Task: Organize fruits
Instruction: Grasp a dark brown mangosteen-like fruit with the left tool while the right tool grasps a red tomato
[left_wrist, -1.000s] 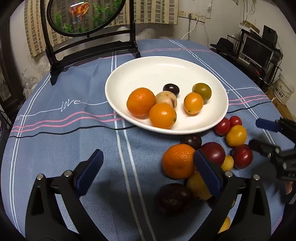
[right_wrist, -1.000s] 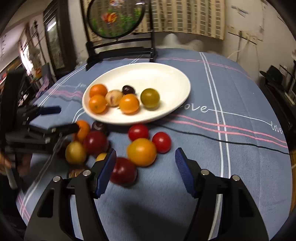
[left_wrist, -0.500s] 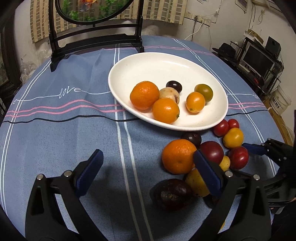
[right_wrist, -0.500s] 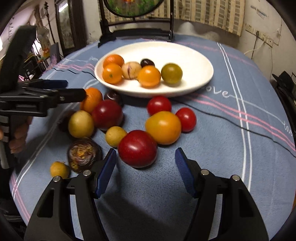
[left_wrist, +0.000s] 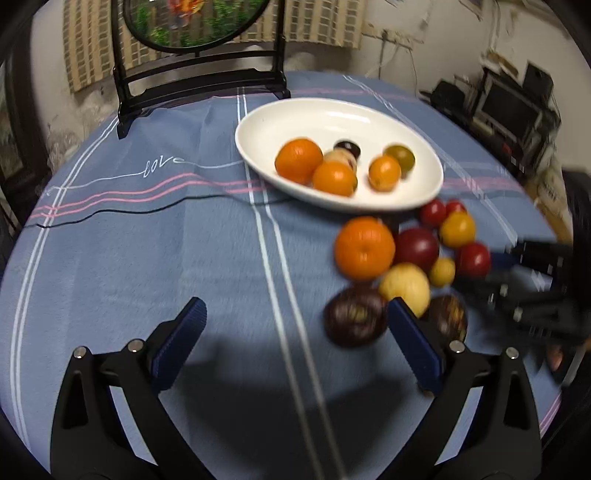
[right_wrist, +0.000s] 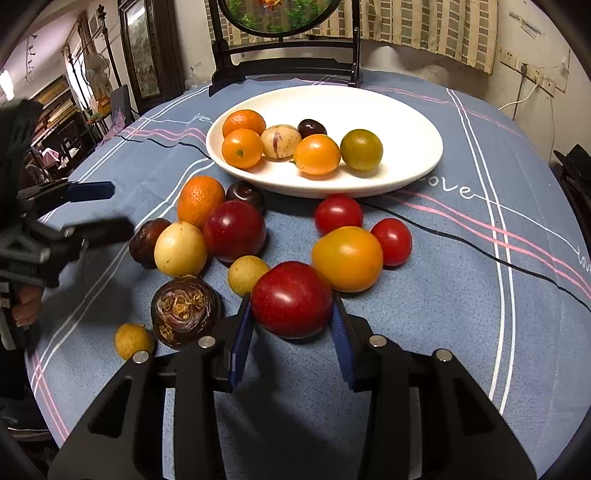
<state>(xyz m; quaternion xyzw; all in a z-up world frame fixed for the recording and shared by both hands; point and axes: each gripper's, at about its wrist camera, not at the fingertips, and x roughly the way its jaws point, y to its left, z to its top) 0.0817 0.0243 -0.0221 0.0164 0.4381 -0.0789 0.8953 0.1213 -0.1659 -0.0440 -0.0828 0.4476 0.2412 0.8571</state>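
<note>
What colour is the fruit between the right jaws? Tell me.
Deep red plum, glossy; clearest in the right wrist view.

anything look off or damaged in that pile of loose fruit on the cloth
One thing: the dark purple-brown fruit at the near left of the pile, beside the small yellow fruit, has a broken or shrivelled face with rough yellowish patches. The rest look whole, including the red fruit that the right gripper has just closed on.

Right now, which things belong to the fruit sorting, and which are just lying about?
Job:
right gripper, jaws just closed on the red plum
left gripper, open
white dish
loose fruit, e.g. tangerine

Lying about:
round screen on black stand
blue tablecloth
</note>
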